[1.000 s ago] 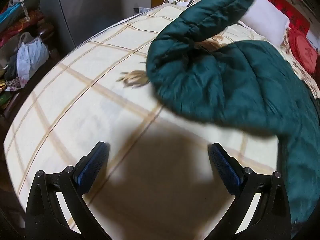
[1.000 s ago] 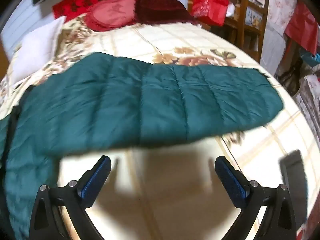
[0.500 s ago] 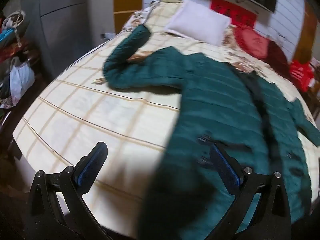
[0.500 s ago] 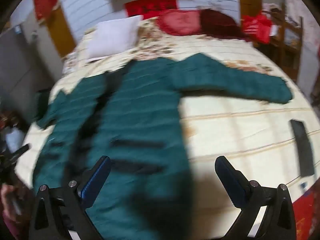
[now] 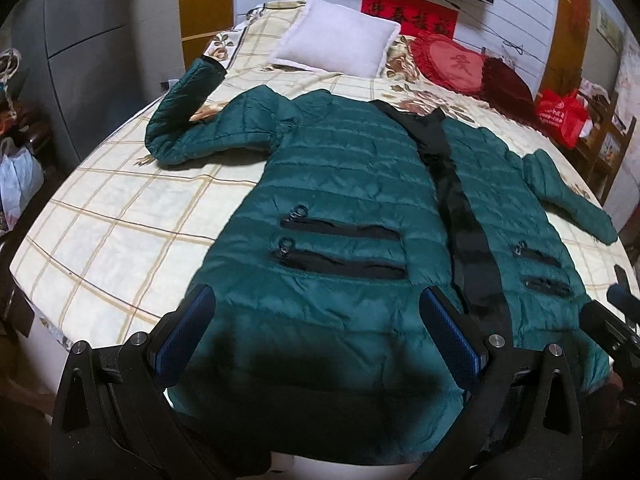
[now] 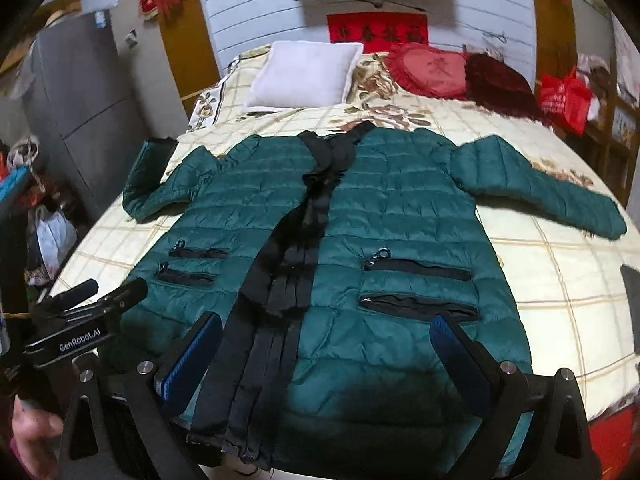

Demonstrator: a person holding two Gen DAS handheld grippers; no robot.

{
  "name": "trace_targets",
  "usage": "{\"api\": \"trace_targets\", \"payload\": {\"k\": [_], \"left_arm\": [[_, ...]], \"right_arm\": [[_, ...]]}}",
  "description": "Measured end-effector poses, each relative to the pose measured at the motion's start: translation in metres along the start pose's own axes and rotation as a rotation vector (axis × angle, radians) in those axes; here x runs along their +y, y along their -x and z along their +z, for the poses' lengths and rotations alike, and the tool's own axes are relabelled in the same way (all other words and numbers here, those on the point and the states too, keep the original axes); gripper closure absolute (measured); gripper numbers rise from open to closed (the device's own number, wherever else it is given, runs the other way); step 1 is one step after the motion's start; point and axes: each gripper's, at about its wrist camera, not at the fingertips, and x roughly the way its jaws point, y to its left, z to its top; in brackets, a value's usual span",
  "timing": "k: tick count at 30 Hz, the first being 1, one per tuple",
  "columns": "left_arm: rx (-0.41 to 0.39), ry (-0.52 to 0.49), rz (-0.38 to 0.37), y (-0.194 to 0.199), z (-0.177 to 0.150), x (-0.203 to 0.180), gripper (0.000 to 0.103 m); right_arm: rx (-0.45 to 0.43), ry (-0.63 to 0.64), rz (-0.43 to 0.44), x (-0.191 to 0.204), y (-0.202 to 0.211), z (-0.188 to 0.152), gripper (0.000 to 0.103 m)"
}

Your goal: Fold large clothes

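A dark green quilted jacket lies front-up and spread flat on the bed, its hem at the near edge. A black placket runs down its middle, with two zip pockets on each side. The left sleeve bends up toward the headboard. The right sleeve stretches out to the right. My left gripper hovers open over the hem's left half, holding nothing. My right gripper hovers open over the hem near the placket, also holding nothing. The left gripper shows at the right wrist view's left edge.
A white pillow, a red cushion and a dark red cushion lie at the headboard. A grey wardrobe and bags stand left of the bed. A red bag sits right. A dark flat object lies on the bed's right edge.
Both grippers have drawn back from over the sleeves to the foot of the bed. The whole jacket now shows, lying flat. Both stay open.
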Motion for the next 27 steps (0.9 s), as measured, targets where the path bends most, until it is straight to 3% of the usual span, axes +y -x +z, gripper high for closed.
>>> {"api": "trace_targets", "payload": {"k": [27], "left_arm": [[0.013,-0.006,-0.029,-0.002,-0.009,-0.005,0.001]], "right_arm": [[0.003,-0.029,0.004,-0.001,-0.011,-0.005,0.0]]}}
